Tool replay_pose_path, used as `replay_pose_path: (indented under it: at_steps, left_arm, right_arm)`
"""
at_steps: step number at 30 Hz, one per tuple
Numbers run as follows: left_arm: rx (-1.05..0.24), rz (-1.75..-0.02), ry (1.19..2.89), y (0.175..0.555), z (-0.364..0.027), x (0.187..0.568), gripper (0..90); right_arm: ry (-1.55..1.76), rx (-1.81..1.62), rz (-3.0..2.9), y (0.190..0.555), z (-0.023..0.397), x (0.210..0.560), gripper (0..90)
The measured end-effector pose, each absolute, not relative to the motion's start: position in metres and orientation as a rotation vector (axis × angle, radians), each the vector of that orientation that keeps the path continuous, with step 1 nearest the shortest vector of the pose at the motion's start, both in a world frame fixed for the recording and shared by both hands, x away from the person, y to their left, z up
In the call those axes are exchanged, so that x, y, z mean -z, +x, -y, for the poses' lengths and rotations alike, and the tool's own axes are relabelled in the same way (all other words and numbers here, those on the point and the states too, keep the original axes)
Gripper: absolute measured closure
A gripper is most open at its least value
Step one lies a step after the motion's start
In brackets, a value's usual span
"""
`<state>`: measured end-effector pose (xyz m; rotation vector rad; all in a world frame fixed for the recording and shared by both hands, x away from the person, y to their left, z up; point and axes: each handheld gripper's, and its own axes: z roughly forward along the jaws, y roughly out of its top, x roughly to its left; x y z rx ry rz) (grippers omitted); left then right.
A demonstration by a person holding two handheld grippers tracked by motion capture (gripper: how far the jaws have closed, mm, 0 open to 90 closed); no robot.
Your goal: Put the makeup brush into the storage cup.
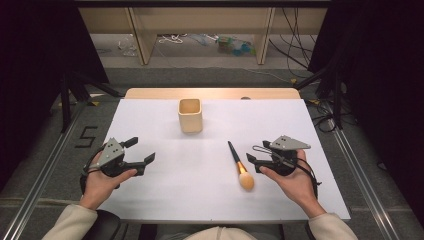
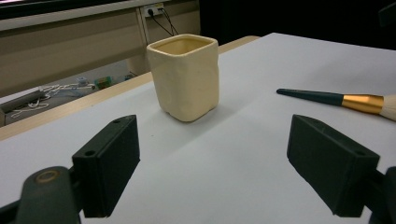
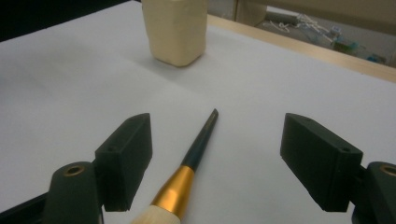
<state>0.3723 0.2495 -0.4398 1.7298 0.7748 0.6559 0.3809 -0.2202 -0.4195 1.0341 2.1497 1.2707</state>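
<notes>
Looks like a lab or some kind of recording setup, not anyone's home. The white table [image 1: 150,200] sits inside a frame of aluminium rails [image 1: 45,172], with black curtains [image 1: 30,60] hanging on both sides. Loose cables [image 1: 292,50] trail over the grey floor behind, a number 5 [image 1: 86,136] is taped down there, and bits of clutter [image 1: 232,45] lie under a plain wooden bench [image 1: 200,20].

We see the cup [image 2: 184,79] as cream ceramic w/ a soft satin glaze, walls slightly uneven. Brush [image 3: 187,175] – dark glossy handle, shiny gold metal ferrule, pale fluffy bristles. Table [image 1: 165,195] top looks matt white, smooth, w/ a light wood edge. Both gripper jaws – matt black plastic.
</notes>
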Motion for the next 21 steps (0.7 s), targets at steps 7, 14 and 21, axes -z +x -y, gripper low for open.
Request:
replay_pose_path:
  at_steps: [7,14,21]
  left_arm:
    - [-0.653,-0.776,1.728,0.373,-0.25,0.44,16.8]
    - [-0.656,-0.775,1.732,0.373,-0.25,0.44,16.9]
    - [-0.654,-0.777,1.734,0.373,-0.25,0.44,16.9]
  right_arm:
    - [1.082,-1.172,-2.239,0.396,0.206,0.423,25.8]
    - [1.09,-1.11,-2.291,0.408,0.194,0.427,25.8]
    - [1.18,-1.037,-2.341,0.414,0.185,0.429,26.0]
